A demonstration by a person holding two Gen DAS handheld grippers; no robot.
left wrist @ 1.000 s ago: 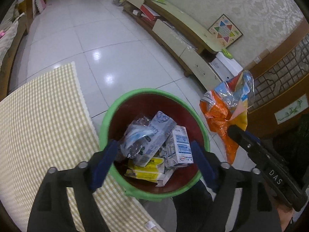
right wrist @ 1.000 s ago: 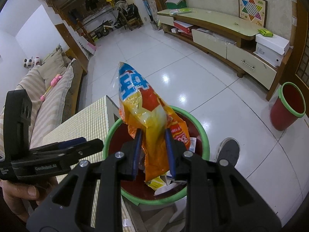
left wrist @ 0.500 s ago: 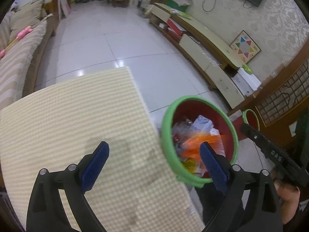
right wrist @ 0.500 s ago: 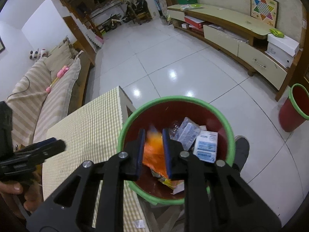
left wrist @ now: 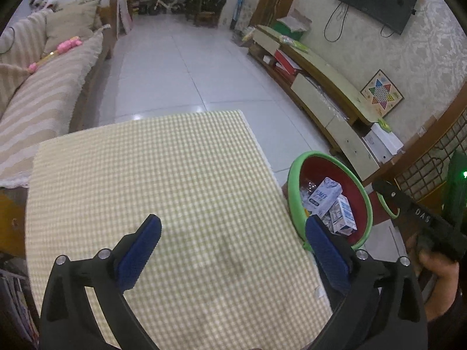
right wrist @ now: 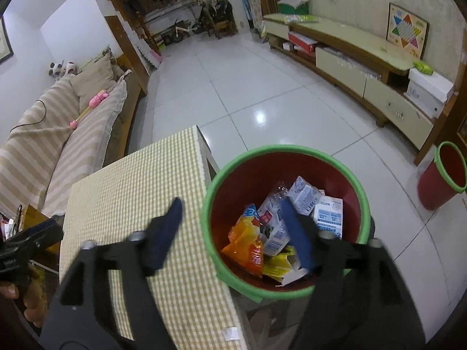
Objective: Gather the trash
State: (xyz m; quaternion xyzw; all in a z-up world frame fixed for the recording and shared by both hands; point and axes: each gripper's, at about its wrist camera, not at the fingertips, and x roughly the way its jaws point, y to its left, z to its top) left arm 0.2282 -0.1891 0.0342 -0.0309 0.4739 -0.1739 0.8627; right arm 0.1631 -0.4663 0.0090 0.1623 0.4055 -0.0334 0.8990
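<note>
The right gripper [right wrist: 233, 233], jaws just sprung apart and empty, hangs over the rim of a green-rimmed red bin [right wrist: 362, 192] where an orange snack bag [right wrist: 245, 245] lies among milk cartons [right wrist: 328, 213]. The left gripper [left wrist: 230, 250], spread wide and holding nothing, hovers above the yellow checked tablecloth [left wrist: 163, 169]. Beyond, white tiles [right wrist: 251, 87] gleam.
</note>
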